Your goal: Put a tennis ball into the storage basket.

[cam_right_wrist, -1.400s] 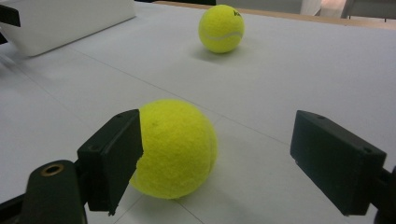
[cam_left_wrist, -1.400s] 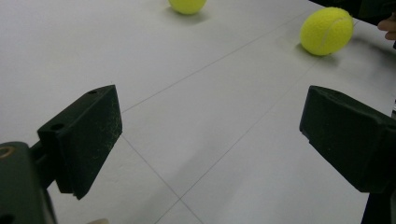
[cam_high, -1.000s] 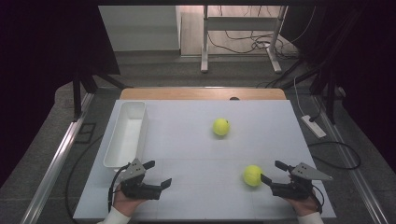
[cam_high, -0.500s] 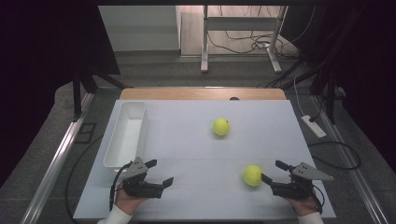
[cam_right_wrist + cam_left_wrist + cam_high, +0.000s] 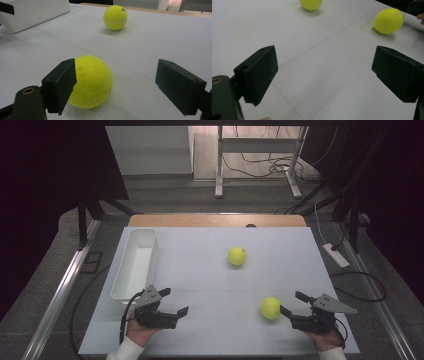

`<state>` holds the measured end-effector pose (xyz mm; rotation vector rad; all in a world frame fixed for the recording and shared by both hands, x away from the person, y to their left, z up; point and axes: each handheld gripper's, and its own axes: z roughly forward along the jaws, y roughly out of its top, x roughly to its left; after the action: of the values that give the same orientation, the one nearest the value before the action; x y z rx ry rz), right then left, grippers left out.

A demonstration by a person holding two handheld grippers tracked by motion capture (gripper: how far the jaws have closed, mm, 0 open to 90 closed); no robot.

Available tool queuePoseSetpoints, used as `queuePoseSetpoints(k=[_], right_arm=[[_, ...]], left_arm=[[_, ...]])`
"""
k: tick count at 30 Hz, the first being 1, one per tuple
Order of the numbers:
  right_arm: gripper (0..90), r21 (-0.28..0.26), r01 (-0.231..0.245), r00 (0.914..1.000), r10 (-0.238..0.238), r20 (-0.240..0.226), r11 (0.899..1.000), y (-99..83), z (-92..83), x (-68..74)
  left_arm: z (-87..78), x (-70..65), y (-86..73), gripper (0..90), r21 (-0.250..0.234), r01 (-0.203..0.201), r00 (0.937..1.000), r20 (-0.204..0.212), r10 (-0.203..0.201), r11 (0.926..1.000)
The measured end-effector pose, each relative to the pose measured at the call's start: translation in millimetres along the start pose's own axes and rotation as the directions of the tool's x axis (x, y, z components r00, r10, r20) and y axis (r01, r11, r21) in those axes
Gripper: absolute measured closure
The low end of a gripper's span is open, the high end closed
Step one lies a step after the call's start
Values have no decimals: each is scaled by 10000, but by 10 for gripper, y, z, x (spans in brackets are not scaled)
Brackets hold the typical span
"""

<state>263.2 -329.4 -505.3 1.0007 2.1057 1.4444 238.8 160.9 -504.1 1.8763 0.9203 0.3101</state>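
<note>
The right gripper lies low on the white surface, jaws spread wide, with the near fuzzy yellow-green tennis ball just off their tips. In the right gripper view that ball sits against the left jaw rather than centred between the two, and nothing has it clamped. Across the last second this gripper has hardly shifted, and both balls lie where they lay.

The left gripper, jaws likewise apart and empty, has drawn slightly back toward the person's edge of the surface (a small retreat, no reach). It rests just below the near end of the long white plastic bin.

The far tennis ball sits well apart, mid-surface, untouched.

So the change is slight: judging by this, the right hand is lined up for a first pick, probably toward the bin, but needs to nudge sideways to centre the ball before closing.
</note>
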Motion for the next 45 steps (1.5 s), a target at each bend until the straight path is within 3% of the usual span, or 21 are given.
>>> queuePoseSetpoints(k=[26, 45], right_arm=[[168, 32, 27, 10000, -27, -28, 10000, 5, 26, 11], [168, 21, -27, 10000, 27, -10, 10000, 1, 10, -5]], left_arm=[[200, 30, 91, 76, 345, 17, 9999, 162, -22, 9994], [387, -65, 222, 77, 626, -396, 9974, 627, 357, 9973]])
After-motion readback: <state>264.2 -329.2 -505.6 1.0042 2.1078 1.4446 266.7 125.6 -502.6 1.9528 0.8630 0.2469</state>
